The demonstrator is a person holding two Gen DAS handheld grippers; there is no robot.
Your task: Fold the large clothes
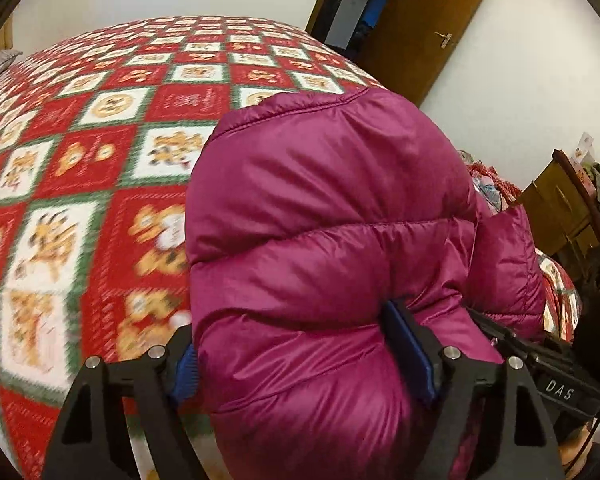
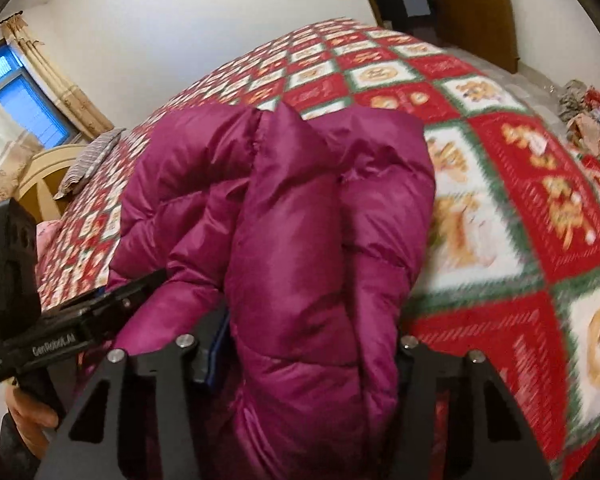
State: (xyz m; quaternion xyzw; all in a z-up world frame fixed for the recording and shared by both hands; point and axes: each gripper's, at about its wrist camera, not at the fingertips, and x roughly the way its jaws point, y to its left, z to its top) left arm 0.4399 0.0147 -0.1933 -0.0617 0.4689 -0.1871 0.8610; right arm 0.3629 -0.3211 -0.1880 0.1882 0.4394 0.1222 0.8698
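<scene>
A magenta puffy down jacket is bunched up and held above a bed with a red, white and green checkered quilt. My left gripper is shut on a thick fold of the jacket, its blue pads pressed into the fabric. My right gripper is shut on another fold of the same jacket. The right gripper shows at the right of the left wrist view. The left gripper shows at the left of the right wrist view. The jacket hides most of both fingertips.
The quilt covers the whole bed. A striped pillow lies by the headboard, near a curtained window. A brown wooden door stands beyond the bed. Clothes lie piled at the right, near wooden furniture.
</scene>
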